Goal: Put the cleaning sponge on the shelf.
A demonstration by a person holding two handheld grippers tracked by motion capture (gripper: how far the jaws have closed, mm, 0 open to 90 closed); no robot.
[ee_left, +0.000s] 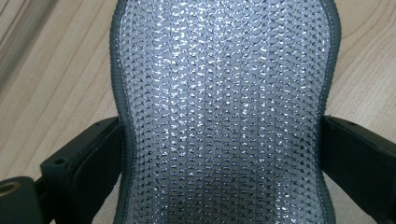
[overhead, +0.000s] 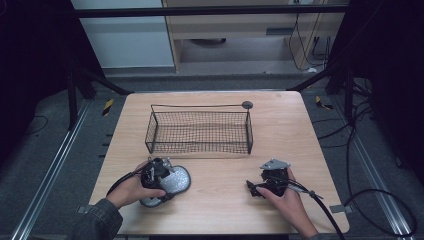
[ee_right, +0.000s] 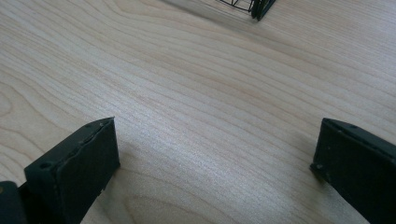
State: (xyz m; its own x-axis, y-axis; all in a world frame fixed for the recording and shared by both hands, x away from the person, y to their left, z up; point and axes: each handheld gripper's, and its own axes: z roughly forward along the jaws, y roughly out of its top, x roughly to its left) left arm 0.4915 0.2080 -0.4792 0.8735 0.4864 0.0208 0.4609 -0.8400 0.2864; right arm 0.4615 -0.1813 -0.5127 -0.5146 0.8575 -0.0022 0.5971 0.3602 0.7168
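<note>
Table (overhead: 220,175), insole (overhead: 172,182) under left gripper (overhead: 159,176)

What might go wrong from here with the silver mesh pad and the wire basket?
The left gripper grips the silver mesh pad only by its narrow waist, so the soft pad may buckle or slip out. Carried to the wire basket, its drooping end could catch on the rim.

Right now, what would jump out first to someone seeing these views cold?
First the silvery mesh insole, lying on the wooden table at the near left, with the left gripper straddling its waist, one jaw at each edge. Next the black wire basket, standing empty at the table's middle. The right gripper rests at the near right, jaws wide apart over bare wood.
</note>
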